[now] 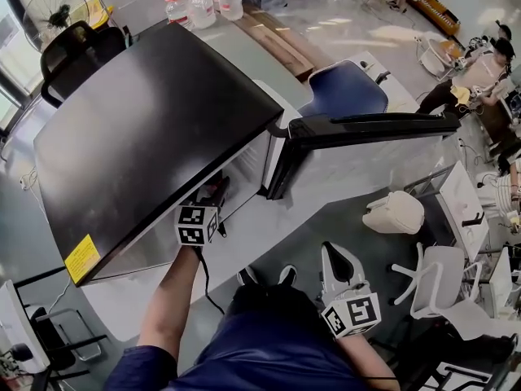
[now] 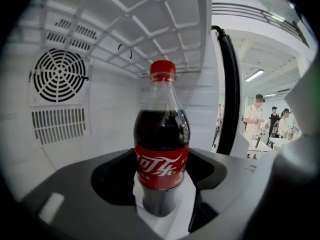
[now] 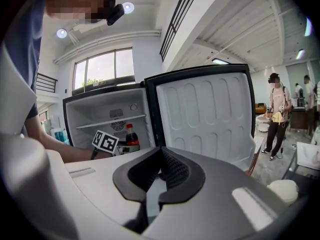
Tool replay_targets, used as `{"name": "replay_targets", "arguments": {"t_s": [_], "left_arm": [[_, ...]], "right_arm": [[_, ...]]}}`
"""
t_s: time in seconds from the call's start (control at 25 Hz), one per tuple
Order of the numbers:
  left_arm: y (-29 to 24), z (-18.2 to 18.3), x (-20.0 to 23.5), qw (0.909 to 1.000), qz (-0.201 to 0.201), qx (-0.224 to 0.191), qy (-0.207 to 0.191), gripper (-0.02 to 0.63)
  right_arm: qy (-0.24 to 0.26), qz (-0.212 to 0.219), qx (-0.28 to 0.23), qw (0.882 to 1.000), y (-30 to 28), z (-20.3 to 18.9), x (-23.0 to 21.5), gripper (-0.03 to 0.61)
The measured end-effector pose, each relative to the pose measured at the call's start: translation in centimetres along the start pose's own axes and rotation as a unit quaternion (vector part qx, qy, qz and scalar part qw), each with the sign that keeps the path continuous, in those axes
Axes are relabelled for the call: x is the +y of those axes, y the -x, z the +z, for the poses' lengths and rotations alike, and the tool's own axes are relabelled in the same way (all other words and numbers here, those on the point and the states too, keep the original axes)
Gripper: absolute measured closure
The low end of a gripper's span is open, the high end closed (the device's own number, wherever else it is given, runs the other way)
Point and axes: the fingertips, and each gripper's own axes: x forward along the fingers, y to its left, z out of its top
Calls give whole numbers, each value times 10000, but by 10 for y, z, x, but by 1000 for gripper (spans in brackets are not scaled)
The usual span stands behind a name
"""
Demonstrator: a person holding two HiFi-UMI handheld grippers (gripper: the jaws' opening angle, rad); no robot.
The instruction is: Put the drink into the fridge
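Standing upright inside the open fridge (image 2: 55, 149) beneath its grid shelf (image 2: 150, 14), the cola bottle (image 2: 161, 149) sits between the spread jaws of the left gripper (image 1: 213, 194), with white showing on both sides of its lower body and its base cut off behind them. In the head view the fridge's black top hides the bottle and that gripper's tips, and the forearm reaches straight in. The right gripper (image 1: 335, 259) hangs near the person's lap, jaws pressed together on nothing.
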Motion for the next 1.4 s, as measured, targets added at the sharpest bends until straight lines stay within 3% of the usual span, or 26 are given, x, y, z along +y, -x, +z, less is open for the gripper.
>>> {"name": "replay_targets", "arguments": {"t_s": [0.4,0.72,1.2,1.4], "left_arm": [[-21,-4,23,9998,142,-46,132,306],[-20,-6,17,9999,82,-119,-90,304],[-14,-12,13,10000,-86,-38,-17,304],[5,-13,12,9994,34,-124,314,302]], "right_arm": [[26,-255,159,9995,11,-7,-7,572],[-3,-275,236,9993,12,-13,0,572],[61,-38,323,9995,10,-18,21,572],[42,101,428,9990,9,-29,29,572]]}}
